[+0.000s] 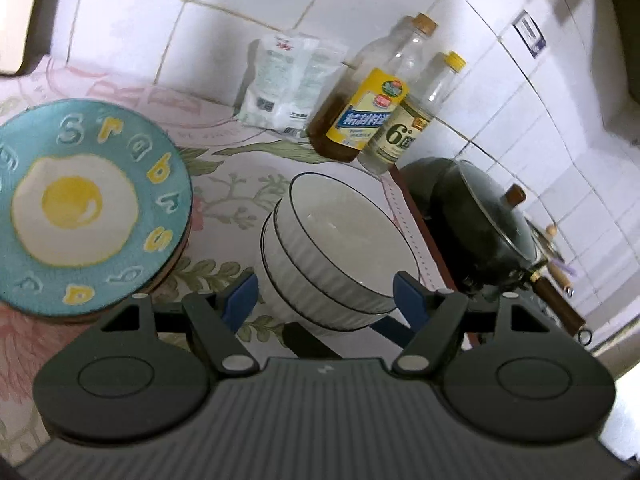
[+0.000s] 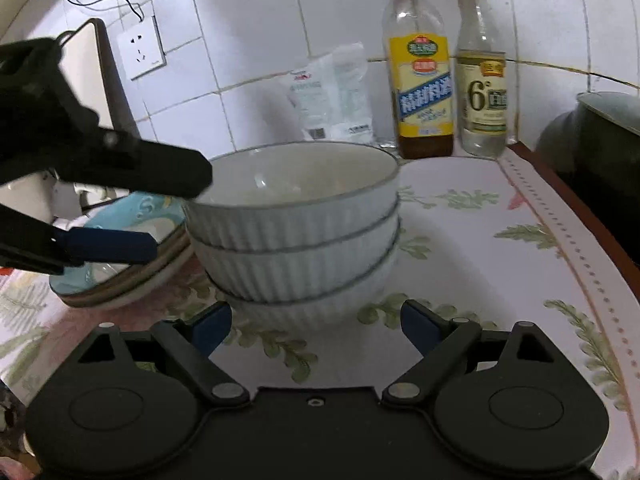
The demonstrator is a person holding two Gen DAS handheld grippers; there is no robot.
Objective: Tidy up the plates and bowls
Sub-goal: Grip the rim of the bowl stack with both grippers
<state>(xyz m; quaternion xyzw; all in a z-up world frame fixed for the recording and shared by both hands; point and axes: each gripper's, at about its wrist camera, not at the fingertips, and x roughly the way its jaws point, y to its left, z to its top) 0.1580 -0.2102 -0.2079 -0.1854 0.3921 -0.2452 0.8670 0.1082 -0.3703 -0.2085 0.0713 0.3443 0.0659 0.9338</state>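
Three bowls: we see a nested stack of white ribbed bowls at the centre of the right wrist view, standing on the flowered tablecloth; in the left wrist view the stack sits centre-low.
Plates: we find a blue plate with a fried-egg design on top of a small pile at the left of the left wrist view, just beside the bowls and apart from them as far as we can tell.
Left gripper: we hold it with jaws apart, nothing clamped, the bowl stack lying between and beyond the blue pads.
Right gripper: we hold it wide apart and empty, low in the frame, just in front of the bottom bowl.
Handling: we judge the bowls glazed ceramic, so stiff, fairly heavy as a stack, slippery and breakable.
Where to hold: we would pinch the top bowl's rim wall, one pad inside and one outside, since the ribbed outside offers some grip; lifting the whole stack by one rim looks risky.
Background: we note two bottles and a white bag at the tiled wall, upper centre.
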